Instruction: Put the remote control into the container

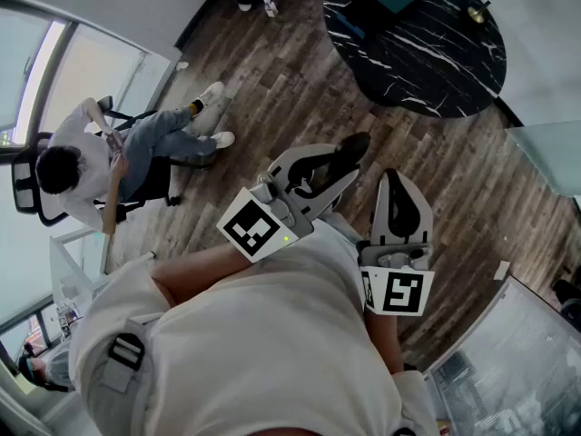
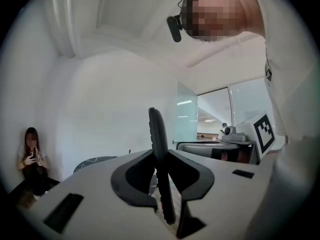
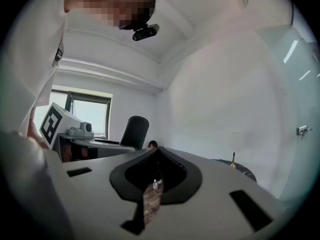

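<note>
Clamping remote control (image 2: 159, 129) edge-on, left tool (image 2: 160, 154) is gripping with jaws part-way apart, pads pressing slim dark body on both sides; remote's end is sticking out past tips. Held near person's chest, above wood floor (image 1: 272, 71). Right tool (image 3: 156, 150) is hanging just right, jaws together, nothing between. Round black bench (image 1: 427, 53) is standing far right, well apart.

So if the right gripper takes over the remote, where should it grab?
Probably the free end of the remote, which sticks out past the left gripper clamping its lower part. Come from that far end, jaws across the two flat faces: it's a thin slab. The right gripper is shut, so open it first.
</note>
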Demonstrator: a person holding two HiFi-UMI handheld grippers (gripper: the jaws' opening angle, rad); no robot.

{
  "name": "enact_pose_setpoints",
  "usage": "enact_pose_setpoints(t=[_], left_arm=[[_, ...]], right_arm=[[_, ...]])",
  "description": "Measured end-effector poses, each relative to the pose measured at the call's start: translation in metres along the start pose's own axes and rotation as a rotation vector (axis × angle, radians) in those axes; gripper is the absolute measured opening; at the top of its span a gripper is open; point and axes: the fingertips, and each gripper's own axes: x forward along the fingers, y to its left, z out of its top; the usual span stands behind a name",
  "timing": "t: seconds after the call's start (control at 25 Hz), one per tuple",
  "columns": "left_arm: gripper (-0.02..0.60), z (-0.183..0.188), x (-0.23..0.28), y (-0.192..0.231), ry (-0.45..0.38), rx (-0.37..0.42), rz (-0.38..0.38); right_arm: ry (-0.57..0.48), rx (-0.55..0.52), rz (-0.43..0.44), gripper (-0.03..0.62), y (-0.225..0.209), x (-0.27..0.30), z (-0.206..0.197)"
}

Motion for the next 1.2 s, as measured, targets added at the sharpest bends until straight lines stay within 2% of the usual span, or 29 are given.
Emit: enact_pose_setpoints(t=[0.28, 0.56, 0.88, 1.2], left_arm=[[0.083, 0.001, 0.001, -0.014, -0.010, -0.010, 0.001], [0.083, -0.003, 0.004, -0.003, -0.005, -0.032, 0.027], [0.083, 0.002, 0.038, 0.029, -0.030, -0.022, -0.005], [0.083, 0.013, 0.082, 0.088, -0.036, -0.007, -0.037]], right_arm=[[0.017, -0.010, 0.023, 0.011, 0.001, -0.008, -0.007], [0.013, 0.009, 0.030, 0.011, -0.008, 0.003, -0.006], [-0.003, 0.008, 0.009, 0.012, -0.034, 0.039, -0.001], [0.007, 0.016, -0.015, 0.012, -0.070, 0.103, 0.002]])
